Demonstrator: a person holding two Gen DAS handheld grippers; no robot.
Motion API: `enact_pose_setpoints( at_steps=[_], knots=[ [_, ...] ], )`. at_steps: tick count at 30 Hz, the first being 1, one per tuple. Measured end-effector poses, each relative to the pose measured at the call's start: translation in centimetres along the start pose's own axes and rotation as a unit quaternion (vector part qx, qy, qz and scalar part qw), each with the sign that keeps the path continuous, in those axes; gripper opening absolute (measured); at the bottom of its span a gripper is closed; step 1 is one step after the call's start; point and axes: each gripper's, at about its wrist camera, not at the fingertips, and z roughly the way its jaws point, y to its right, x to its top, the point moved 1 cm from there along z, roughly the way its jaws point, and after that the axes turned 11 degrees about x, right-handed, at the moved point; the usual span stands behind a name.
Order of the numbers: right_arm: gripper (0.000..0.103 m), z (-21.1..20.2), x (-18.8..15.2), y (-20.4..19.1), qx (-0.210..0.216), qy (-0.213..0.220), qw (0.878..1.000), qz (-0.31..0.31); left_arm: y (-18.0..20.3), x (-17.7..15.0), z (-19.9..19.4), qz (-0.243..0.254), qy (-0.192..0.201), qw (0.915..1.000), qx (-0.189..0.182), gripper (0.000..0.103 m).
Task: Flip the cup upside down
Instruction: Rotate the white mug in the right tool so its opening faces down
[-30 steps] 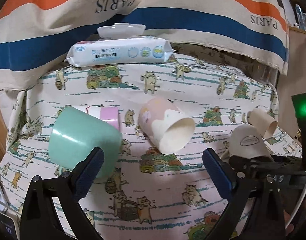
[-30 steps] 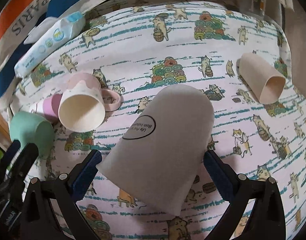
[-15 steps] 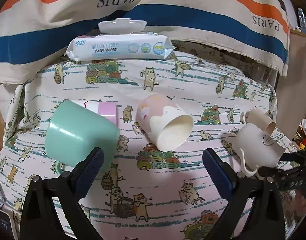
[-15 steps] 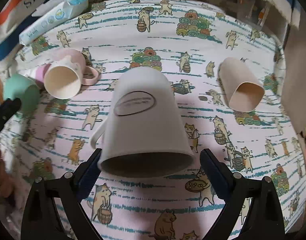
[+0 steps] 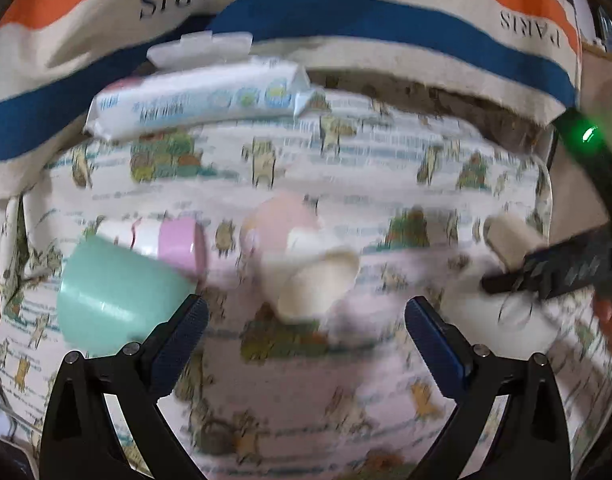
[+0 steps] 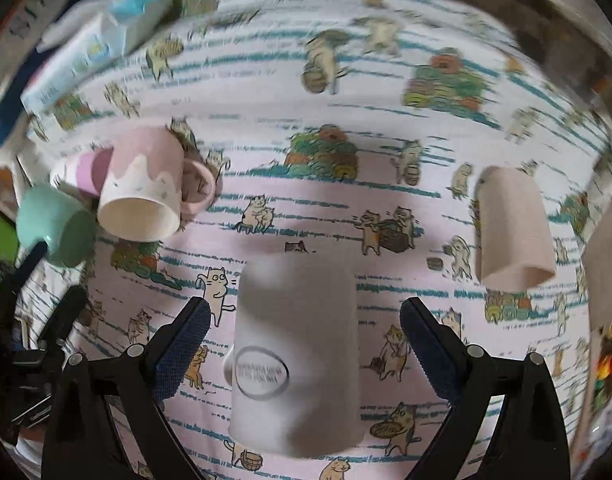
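A white mug point(image 6: 295, 354) with an oval logo stands upside down on the cat-print cloth point(image 6: 346, 216), rim down, between the jaws of my right gripper point(image 6: 301, 334). The jaws are open with gaps on both sides of the mug. In the blurred left wrist view the mug point(image 5: 502, 312) sits at the right under the right gripper's black body. My left gripper point(image 5: 306, 330) is open and empty above the cloth, short of a pink-and-cream cup point(image 5: 306, 256) lying on its side. A mint cup point(image 5: 113, 288) lies left of it.
A beige cup point(image 6: 510, 224) lies on its side at the right. A pink-banded white cup point(image 5: 165, 240) lies behind the mint cup. A pack of baby wipes point(image 5: 197, 96) rests at the back against a striped PARIS bag point(image 5: 346, 8).
The right gripper turned the white mug from tilted to rim-down on the cloth, then opened and let it go. The left gripper shifted slightly; its view is blurred.
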Motion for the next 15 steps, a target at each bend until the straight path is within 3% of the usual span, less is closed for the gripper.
enact_pose_setpoints(
  at_steps=[5, 8, 10, 12, 15],
  knots=[
    [0.097, 2.5, 1.1, 0.0, -0.006, -0.06, 0.998, 0.013, 0.2, 0.6, 1.3, -0.043, 0.013, 0.9988, -0.018, 0.098],
    [0.096, 3.9, 1.3, -0.1, -0.026, -0.088, 0.996, 0.01, 0.4, -0.3, 2.2, -0.028, 0.009, 0.9995, -0.015, 0.098],
    [0.092, 4.7, 1.4, 0.2, -0.03, -0.103, 0.994, 0.018, 0.5, -0.7, 2.3, -0.018, 0.013, 0.9997, -0.008, 0.098],
    [0.082, 5.3, 1.5, 0.5, -0.034, -0.115, 0.993, 0.022, 0.6, -0.9, 2.4, -0.017, 0.01, 0.9998, -0.006, 0.098],
    [0.079, 6.0, 1.4, 0.6, -0.031, -0.126, 0.991, 0.019, 0.4, -0.9, 2.4, -0.026, 0.007, 0.9996, -0.008, 0.098]
  ],
)
